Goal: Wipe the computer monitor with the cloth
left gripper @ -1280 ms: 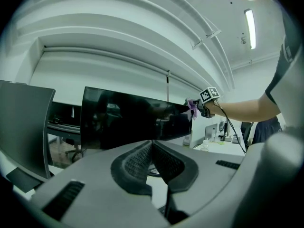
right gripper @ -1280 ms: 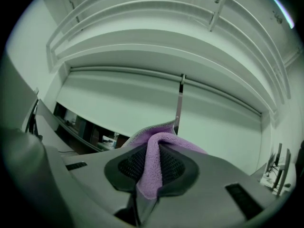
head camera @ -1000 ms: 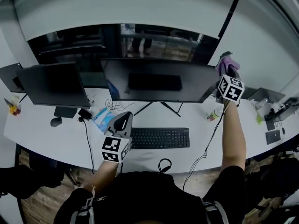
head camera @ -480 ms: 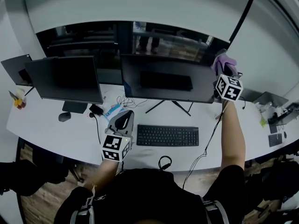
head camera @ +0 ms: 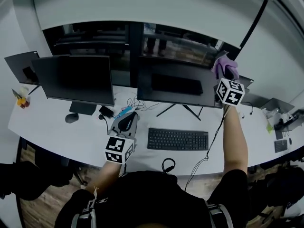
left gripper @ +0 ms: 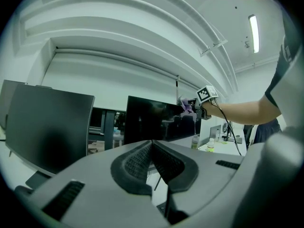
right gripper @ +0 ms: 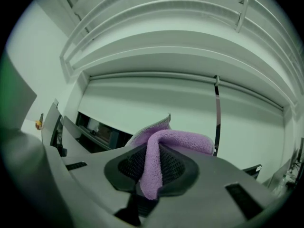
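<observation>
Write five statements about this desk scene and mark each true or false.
1. The right claw is shut on the cloth. True.
2. The left claw holds a second cloth. False: it is shut with nothing between its jaws.
3. The cloth is at the upper right corner of the monitor. True.
4. The keyboard lies on the floor. False: it lies on the desk, in front of the monitor.
5. The monitor shows a bright picture. False: its screen is dark.
</observation>
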Motion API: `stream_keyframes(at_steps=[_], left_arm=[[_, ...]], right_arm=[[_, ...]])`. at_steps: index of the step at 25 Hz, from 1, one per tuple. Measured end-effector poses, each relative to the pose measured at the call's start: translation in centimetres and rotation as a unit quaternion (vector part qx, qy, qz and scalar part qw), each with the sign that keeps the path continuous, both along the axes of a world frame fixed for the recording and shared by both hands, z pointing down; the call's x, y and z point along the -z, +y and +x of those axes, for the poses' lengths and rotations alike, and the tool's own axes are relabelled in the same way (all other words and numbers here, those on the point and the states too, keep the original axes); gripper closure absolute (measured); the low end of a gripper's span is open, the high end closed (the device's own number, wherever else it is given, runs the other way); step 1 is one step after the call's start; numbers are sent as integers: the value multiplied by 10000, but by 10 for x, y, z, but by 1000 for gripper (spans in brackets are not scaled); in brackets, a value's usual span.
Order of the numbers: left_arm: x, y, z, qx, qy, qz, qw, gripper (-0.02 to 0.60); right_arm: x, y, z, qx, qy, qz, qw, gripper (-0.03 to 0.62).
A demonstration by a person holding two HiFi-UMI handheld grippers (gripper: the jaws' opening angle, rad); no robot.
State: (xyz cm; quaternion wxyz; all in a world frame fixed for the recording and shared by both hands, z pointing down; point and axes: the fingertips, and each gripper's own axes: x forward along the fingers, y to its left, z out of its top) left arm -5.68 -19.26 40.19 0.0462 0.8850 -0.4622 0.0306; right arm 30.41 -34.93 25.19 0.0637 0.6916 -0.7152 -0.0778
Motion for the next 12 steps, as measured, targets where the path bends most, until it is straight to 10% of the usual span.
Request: stream_keyframes(at_steps=[12], left_arm=[[-1, -12, -45, -31, -30, 33, 10000, 569]], right_arm=[[0, -11, -97, 398, 112, -3, 9991, 517]])
